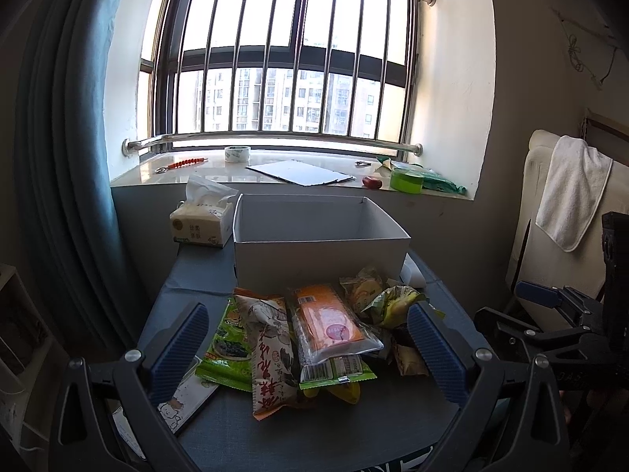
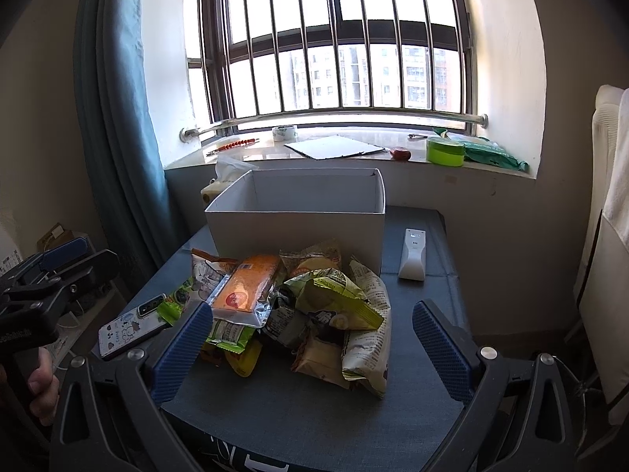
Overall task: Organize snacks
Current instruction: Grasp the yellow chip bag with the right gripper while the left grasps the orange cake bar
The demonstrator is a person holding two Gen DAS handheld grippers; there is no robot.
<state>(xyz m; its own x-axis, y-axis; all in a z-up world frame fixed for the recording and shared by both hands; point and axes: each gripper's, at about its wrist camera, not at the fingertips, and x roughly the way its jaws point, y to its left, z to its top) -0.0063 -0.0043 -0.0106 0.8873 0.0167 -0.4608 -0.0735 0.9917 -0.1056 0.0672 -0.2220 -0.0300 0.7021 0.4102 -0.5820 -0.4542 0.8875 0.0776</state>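
On the worktop (image 2: 314, 401): grey-blue cloth surface under a barred window.
Snacks (image 2: 298, 314): loose heap of packets at the middle of the worktop, just in front of the box.
Top packet (image 1: 334, 320): orange, in clear wrap, lying on the heap; a red-lettered packet (image 1: 271, 358) and a green packet (image 1: 230, 348) lie to its left.
Right of heap: crumpled green-yellow bag (image 2: 334, 295) over a pale printed bag (image 2: 367, 338).
Box (image 1: 318, 236): white, open-topped, upright behind the heap; nothing seen inside from these angles.
Left gripper (image 1: 310, 352): jaws spread wide, holding nothing, hovering low with the heap between its blue pads.
Right gripper (image 2: 310, 348): jaws spread wide, holding nothing, heap between and ahead of them.
Phone (image 2: 131, 328): flat at the left worktop edge, beside the green packet.
Remote (image 2: 412, 253): white, right of the box.
Tissue pack (image 1: 202, 222): left of the box, at the back.
Sill: tape roll (image 1: 237, 153), flat board (image 1: 302, 173), green tub (image 1: 407, 179).
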